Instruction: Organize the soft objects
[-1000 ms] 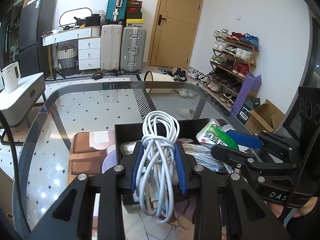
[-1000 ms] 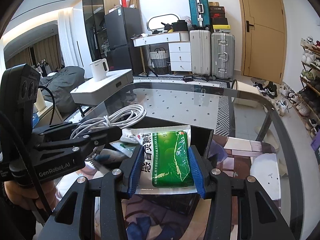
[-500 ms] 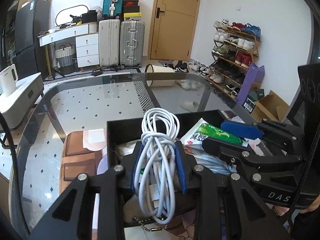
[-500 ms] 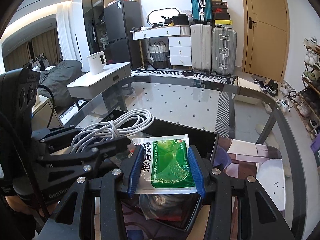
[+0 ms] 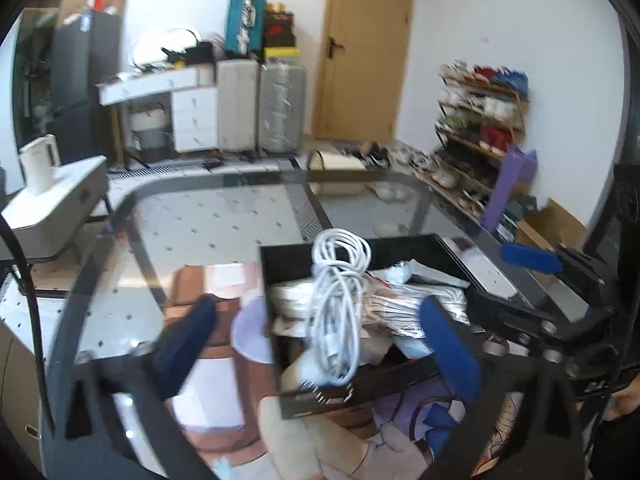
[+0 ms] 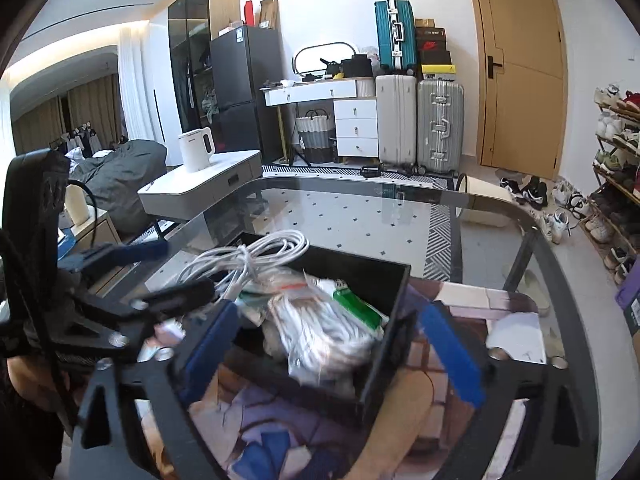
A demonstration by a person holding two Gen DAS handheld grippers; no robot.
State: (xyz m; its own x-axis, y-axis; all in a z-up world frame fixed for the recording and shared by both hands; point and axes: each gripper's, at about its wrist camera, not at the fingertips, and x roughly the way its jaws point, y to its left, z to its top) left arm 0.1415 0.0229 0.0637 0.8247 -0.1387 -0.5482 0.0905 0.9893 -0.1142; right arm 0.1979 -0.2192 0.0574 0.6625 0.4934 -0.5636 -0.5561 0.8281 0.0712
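— Both grips have let go since a second ago: the white cable bundle point(image 5: 334, 312) and the green-labelled packet point(image 6: 356, 306) were pinched then, and now both lie in the black tray point(image 6: 394, 308).

— And the fingers?

— The left gripper point(image 5: 320, 344) has its blue fingers point(image 5: 450, 354) opening wide, the cable loose between them, untouched. The right gripper point(image 6: 332, 354) is opening too, straddling the tray's near corner, gripping nothing.

— Anything around them?

— The tray sits on the glass counter point(image 6: 360, 216) atop a printed mat point(image 5: 400, 440), crowded with bagged items. Each gripper's black frame juts into the other's view. The packet's print is too blurred to read.
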